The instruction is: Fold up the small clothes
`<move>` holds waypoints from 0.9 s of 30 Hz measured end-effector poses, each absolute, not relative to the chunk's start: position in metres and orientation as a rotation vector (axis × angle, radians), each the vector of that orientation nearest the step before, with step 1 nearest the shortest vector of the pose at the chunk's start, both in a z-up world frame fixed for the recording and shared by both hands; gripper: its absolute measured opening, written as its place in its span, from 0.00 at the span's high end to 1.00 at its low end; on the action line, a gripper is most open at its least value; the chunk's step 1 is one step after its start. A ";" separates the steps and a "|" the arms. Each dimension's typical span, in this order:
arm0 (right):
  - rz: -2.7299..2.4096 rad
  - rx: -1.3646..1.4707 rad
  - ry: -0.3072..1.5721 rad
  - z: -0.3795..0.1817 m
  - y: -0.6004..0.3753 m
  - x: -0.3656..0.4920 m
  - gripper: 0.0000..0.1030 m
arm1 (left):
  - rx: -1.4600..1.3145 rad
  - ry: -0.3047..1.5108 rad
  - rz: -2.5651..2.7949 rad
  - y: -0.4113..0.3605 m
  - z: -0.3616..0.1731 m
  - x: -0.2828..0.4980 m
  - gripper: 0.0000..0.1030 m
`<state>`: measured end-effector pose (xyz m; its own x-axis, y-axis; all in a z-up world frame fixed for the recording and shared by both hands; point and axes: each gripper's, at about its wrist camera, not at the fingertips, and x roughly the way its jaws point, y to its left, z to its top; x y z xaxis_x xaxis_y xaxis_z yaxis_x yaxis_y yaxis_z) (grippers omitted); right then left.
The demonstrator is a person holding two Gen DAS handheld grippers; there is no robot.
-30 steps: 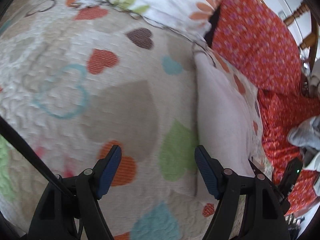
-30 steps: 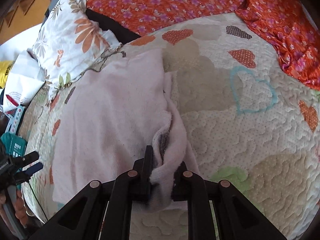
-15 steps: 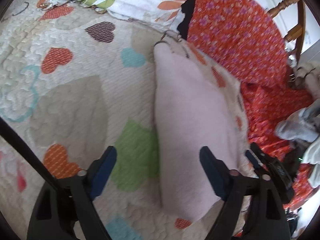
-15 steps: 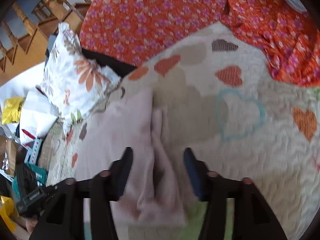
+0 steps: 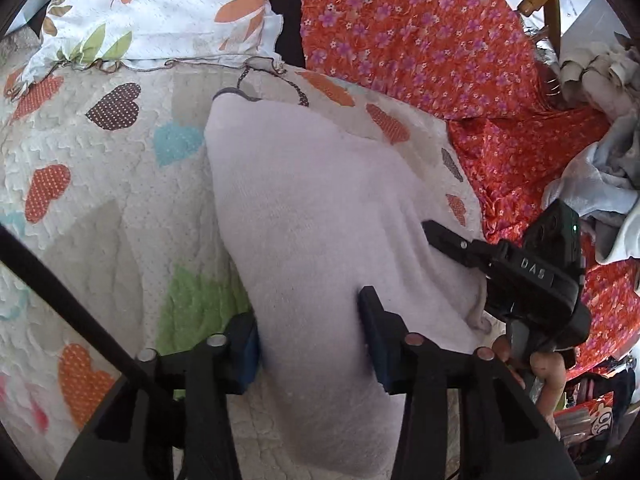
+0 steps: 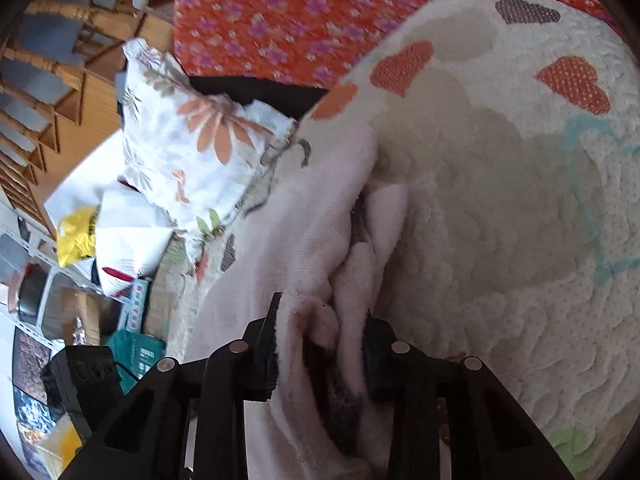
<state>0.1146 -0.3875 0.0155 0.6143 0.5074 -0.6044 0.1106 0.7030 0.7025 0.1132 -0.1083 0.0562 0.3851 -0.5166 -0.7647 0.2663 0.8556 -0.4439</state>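
Note:
A pale pink knit garment (image 5: 304, 216) lies on the heart-patterned quilt (image 5: 100, 200). My left gripper (image 5: 310, 340) straddles its near end, jaws partly closed with the cloth bulging between the blue pads. In the right wrist view the same garment (image 6: 320, 240) is bunched in folds, and my right gripper (image 6: 320, 344) has its jaws around a thick fold of it. The right gripper also shows in the left wrist view (image 5: 520, 272), resting on the garment's right edge.
A white floral pillow (image 5: 160, 12) lies at the quilt's far edge. An orange flowered blanket (image 5: 420, 32) lies at the right, with a heap of grey and blue clothes (image 5: 600, 184) beyond. Boxes and clutter (image 6: 80, 280) sit on the floor by wooden stairs (image 6: 48, 80).
My right gripper let go of the garment, opened, then came down around a bunched fold. My left gripper moved right onto the garment and narrowed around its near end.

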 end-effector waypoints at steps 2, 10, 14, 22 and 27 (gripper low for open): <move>0.173 0.738 0.958 0.004 -0.392 0.114 0.55 | -0.249 1.118 -0.453 -0.108 0.042 0.117 0.43; 0.032 0.572 0.825 0.040 -0.394 0.094 0.45 | -0.213 1.099 -0.392 -0.097 0.034 0.104 0.32; 0.006 0.423 0.748 0.069 -0.379 0.080 0.45 | -0.204 1.066 -0.346 -0.092 0.036 0.089 0.25; -0.023 0.470 0.936 0.036 -0.377 0.079 0.45 | -0.070 1.040 -0.364 -0.113 0.016 0.042 0.17; -0.063 0.406 0.882 0.054 -0.374 0.056 0.45 | -0.033 0.988 -0.394 -0.110 0.029 0.017 0.17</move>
